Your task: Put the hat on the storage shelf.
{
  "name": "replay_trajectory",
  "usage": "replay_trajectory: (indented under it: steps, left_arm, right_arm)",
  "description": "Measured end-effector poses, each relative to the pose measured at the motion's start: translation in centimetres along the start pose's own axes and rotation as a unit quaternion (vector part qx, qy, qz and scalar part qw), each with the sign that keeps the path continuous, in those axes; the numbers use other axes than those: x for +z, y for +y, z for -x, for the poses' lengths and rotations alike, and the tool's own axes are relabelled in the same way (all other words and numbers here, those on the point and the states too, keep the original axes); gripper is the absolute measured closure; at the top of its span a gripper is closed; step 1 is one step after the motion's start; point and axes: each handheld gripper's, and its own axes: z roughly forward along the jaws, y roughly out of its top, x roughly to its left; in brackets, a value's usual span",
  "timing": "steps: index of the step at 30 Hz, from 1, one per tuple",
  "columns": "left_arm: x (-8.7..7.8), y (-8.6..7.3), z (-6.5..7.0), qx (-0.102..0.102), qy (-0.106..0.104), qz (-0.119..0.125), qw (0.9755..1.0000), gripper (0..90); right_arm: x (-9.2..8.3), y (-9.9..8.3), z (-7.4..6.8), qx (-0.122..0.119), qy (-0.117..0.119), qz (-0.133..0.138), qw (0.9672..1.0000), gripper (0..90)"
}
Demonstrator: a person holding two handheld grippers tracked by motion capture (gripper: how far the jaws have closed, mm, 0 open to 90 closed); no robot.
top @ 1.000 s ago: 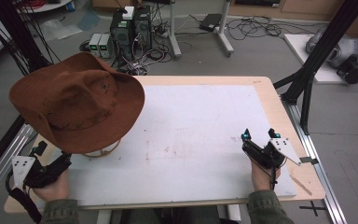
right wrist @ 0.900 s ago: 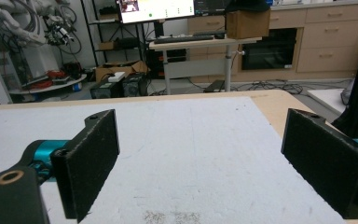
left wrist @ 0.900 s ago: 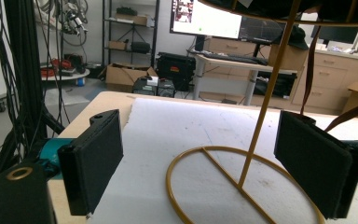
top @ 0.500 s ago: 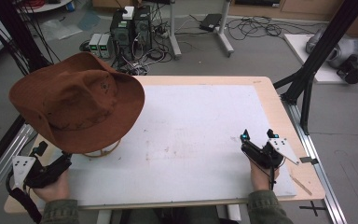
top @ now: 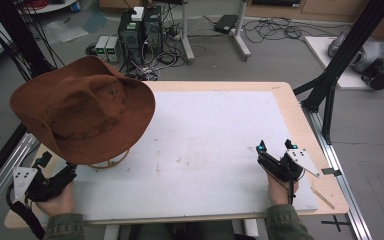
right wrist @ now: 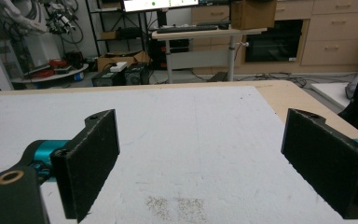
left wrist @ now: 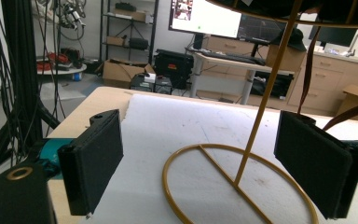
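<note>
Left gripper, jaws spread wide, sat low at table edge, gold wire stand just ahead between its jaws, likely lined up to steady base; brown hat perched atop stand, above gripper, brim overhanging; right gripper, jaws likewise spread and holding nothing, rested well apart over bare white mat, seemingly waiting

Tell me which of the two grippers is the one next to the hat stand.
The left gripper. It sits at the table's near left corner, its open fingers facing the stand under the brown hat. The right gripper faces bare white board.
</note>
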Motion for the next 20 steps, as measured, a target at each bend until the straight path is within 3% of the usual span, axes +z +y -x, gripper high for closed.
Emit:
replay_trajectory:
  steps: [20]
  left_arm:
    - [0.02, -0.07, -0.15, 0.0, 0.002, -0.002, 1.0, 15.7]
  right_arm:
    - [0.46, -0.42, 0.21, 0.013, 0.005, -0.015, 0.9998, 10.6]
